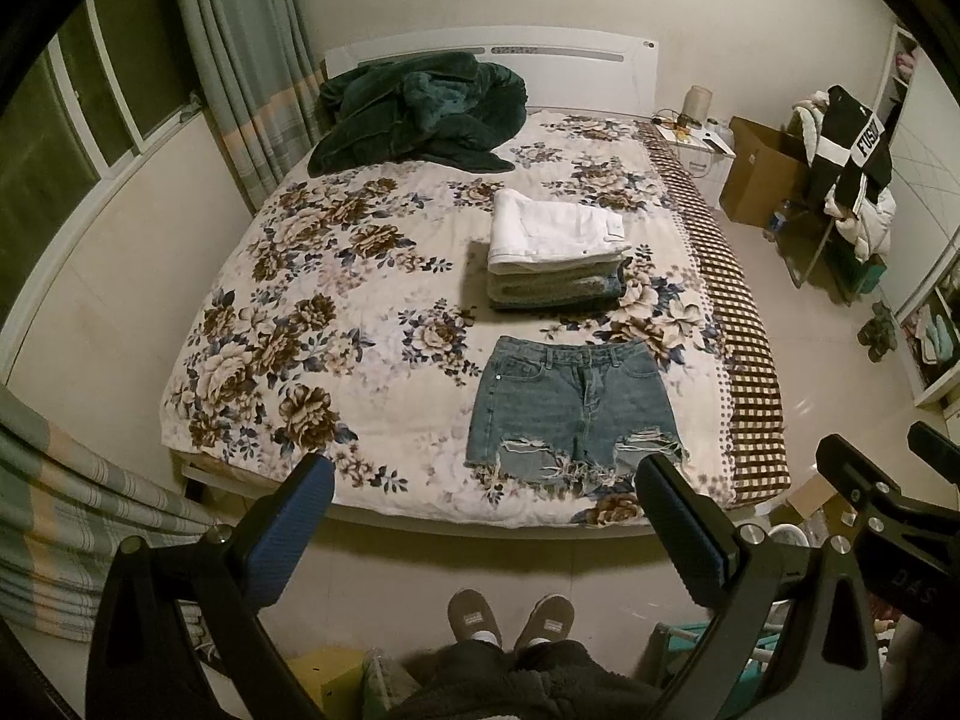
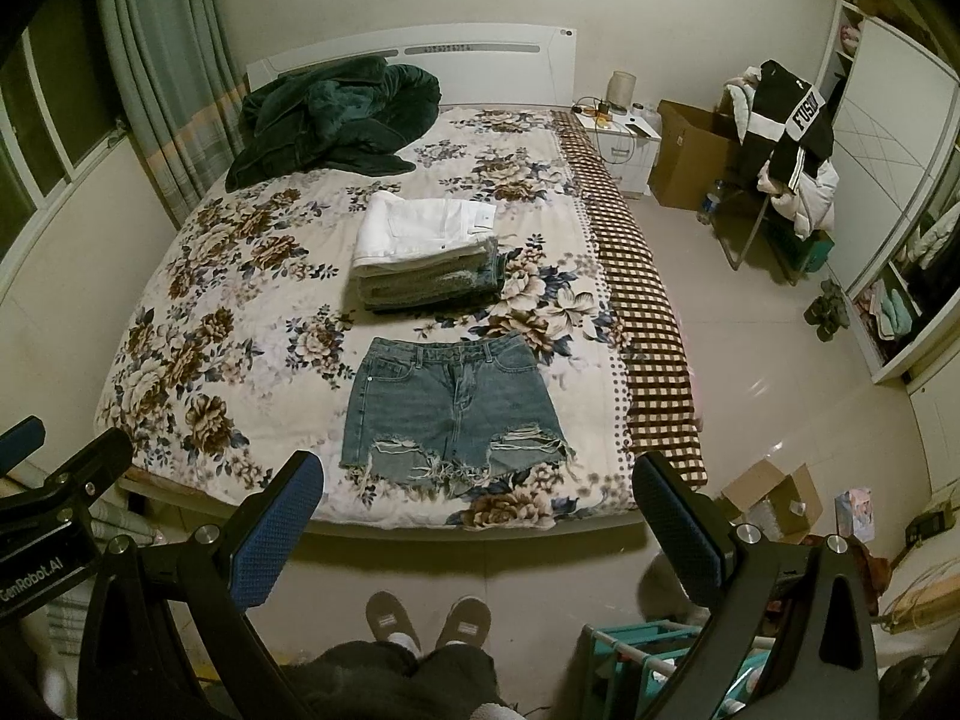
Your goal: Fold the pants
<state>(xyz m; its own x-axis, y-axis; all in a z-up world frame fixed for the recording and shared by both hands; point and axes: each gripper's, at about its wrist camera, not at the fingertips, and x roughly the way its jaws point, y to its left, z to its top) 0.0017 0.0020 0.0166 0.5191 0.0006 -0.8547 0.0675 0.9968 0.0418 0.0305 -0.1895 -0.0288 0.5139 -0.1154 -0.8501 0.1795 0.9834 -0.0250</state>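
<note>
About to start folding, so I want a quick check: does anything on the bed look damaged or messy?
The denim shorts have ripped, frayed hems, apparently by design. A dark green blanket lies crumpled near the headboard. The folded stack looks tidy.

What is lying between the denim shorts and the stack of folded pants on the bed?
Only bare floral bedspread separates the denim shorts from the stack of folded pants; both wrist views show this gap.

The shorts [image 1: 573, 405] are faded blue denim cloth, matt, with rough frayed hems and torn threads. Each claw, left [image 1: 483, 516] and right [image 2: 477, 519], is matt black plastic with dimpled blue rubbery pads [image 1: 294, 531] and bright metal bolts. The floor [image 2: 780, 360] is glossy pale tile.
</note>
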